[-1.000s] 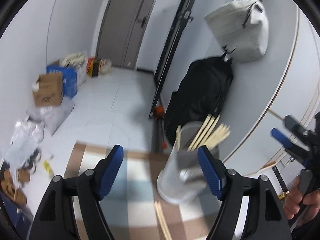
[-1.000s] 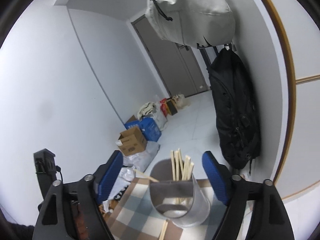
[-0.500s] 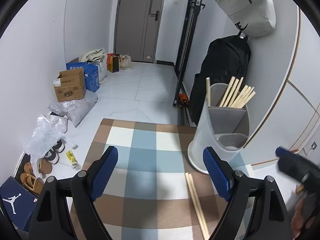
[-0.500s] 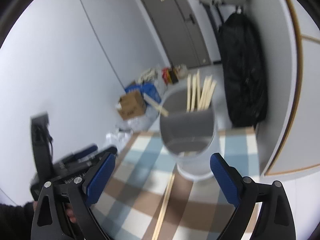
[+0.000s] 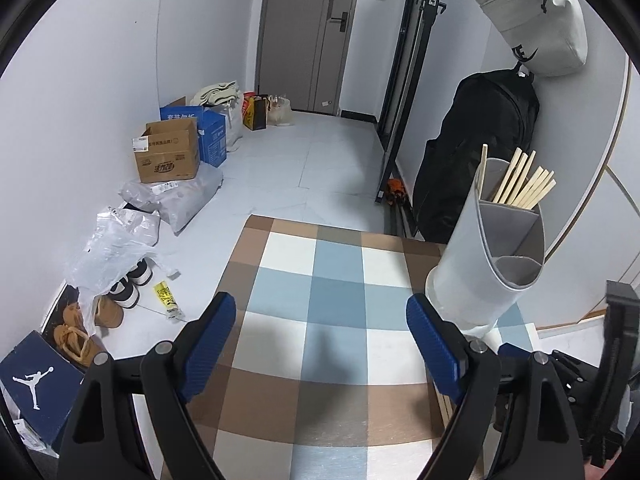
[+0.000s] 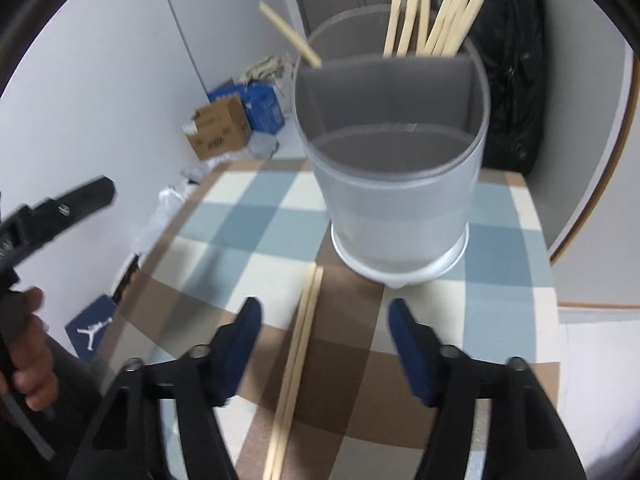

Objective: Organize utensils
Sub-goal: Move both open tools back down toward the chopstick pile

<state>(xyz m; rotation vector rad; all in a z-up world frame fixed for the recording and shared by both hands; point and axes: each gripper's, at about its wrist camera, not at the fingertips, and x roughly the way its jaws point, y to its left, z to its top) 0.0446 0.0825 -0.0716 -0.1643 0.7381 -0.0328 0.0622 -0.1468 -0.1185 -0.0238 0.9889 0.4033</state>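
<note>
Holder: frosted grey plastic cylinder, divided, near far-right corner of checked table | chopsticks pale wood, upright in rear compartment | loose pair flat before it | left gripper and right gripper both spread, nothing held

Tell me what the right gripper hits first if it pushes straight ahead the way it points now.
Probably the pair of chopsticks lying on the checkered mat between the open right gripper fingers; beyond them stands the utensil holder. Depth is uncertain.

Even indoor light, right-wrist motion blur
</note>
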